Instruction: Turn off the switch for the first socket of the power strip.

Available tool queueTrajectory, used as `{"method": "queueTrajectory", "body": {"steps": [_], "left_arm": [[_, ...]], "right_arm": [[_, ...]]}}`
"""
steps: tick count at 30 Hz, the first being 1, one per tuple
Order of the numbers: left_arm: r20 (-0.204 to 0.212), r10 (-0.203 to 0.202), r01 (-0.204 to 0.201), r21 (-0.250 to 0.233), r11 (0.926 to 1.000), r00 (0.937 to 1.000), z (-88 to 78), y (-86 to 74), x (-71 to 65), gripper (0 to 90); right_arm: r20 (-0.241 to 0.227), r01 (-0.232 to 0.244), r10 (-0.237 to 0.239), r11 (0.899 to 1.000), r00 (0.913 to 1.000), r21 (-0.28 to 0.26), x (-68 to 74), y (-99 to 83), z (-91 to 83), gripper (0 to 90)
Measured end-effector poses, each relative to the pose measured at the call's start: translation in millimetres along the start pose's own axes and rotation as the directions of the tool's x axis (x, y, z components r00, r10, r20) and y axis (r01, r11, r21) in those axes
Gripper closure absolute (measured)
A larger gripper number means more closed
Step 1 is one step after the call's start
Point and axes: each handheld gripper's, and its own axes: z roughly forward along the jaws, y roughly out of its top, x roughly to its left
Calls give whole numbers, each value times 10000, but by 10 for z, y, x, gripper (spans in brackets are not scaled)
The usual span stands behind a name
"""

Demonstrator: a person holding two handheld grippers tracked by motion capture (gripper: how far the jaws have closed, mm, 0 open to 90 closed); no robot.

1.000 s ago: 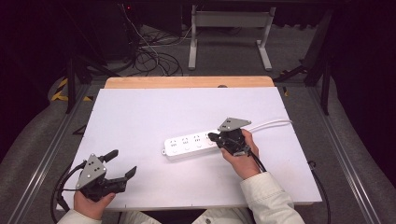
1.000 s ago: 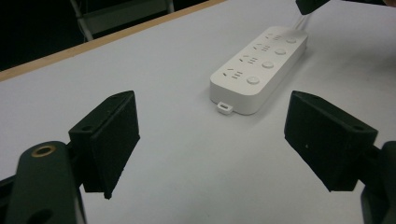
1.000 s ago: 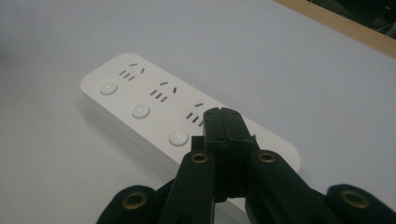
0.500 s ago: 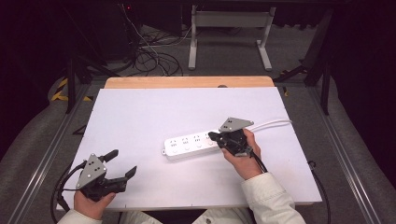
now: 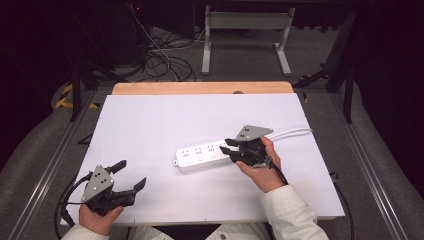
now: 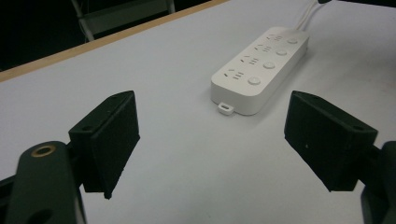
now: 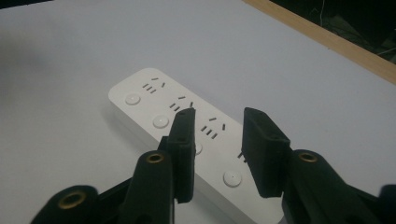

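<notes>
White power strip (image 5: pixel 205 156) (round white buttons) on a white table (image 5: pixel 165 120) with tan wooden edge.

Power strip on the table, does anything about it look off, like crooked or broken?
Nothing stands out. The power strip lies flat on the white table, angled slightly to the table's edges, with no visible damage and nothing plugged in. Its cord trails off to the right. The right gripper hovers over its cord end, jaws apart.
</notes>
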Motion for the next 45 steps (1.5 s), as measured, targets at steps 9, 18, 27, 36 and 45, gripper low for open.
{"method": "queueTrajectory", "body": {"steps": [9, 18, 27, 36, 45], "left_arm": [[-29, -13, 12, -22, 10000, 10000, -5, -1, 3, 182], [-39, 17, -17, -15, 10000, 10000, -8, -1, 4, 182], [-36, -13, 13, -20, 10000, 10000, -11, -2, 3, 182], [-52, -45, 45, -54, 10000, 10000, -14, -3, 0, 182], [-40, -36, 36, -115, 9999, 10000, -14, -2, -2, 181]], "right_arm": [[-66, -23, 21, 9997, 10000, -258, 1, 21, -74, 472], [-85, 136, -140, 9990, 9999, -421, 28, 50, -153, 412], [32, 208, -207, 9986, 9998, -489, 29, 41, -314, 335], [-35, -209, 207, 9973, 9998, -711, 6, -57, -526, 280], [127, -371, 382, 9962, 9992, -793, -46, -246, -735, 260]]}}
